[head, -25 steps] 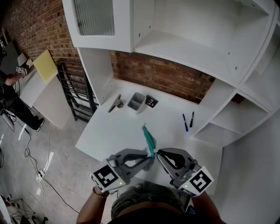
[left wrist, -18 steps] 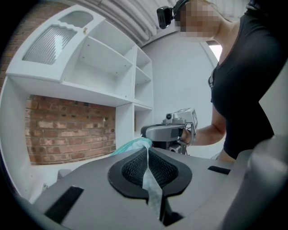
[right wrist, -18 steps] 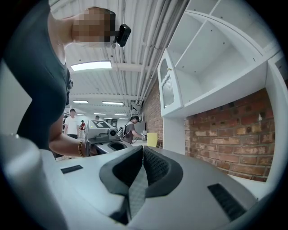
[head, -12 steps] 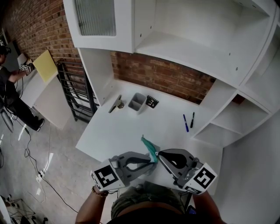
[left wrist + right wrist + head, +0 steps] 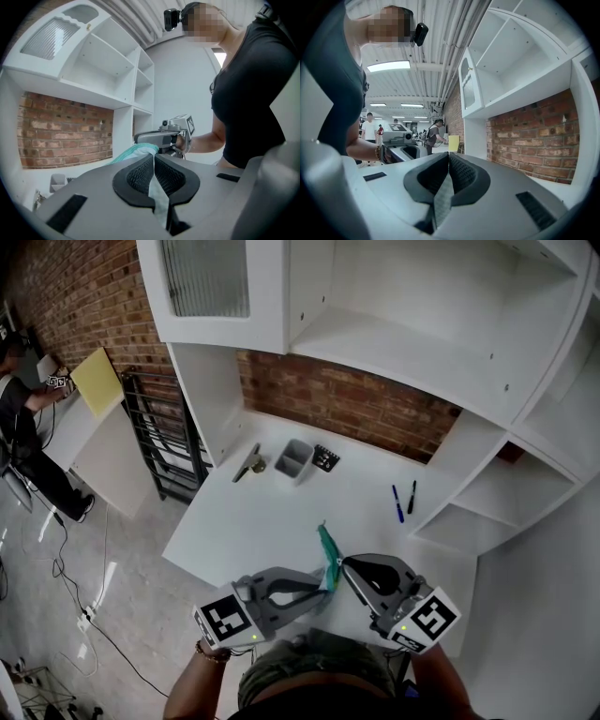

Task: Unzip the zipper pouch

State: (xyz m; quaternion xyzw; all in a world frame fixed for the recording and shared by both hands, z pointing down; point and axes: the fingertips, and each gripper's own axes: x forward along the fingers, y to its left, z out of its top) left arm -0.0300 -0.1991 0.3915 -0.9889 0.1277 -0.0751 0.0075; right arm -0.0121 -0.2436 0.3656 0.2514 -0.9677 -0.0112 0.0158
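Setting: White desk under white shelving, with a brick wall behind; a grey cup and two pens sit well back from the action.
Pouch: the teal zipper pouch is off the desk, held in the air close to the person, its free end pointing towards the wall.
Left gripper: jaws closed tight, with pale pouch fabric pinched between the pads.
Right gripper: jaws closed too, on a thin strip of the pouch; I cannot tell whether it is the zipper pull or plain edge.
Change: over the last second the pouch's free end dips low to the left, then swings back to stand straighter; both grippers barely shift and both grips stay as they were.
Meaning: this looks like lining up, not unzipping. No opened gap shows, so the zip is probably still shut, and the two grippers would need to draw apart along it.
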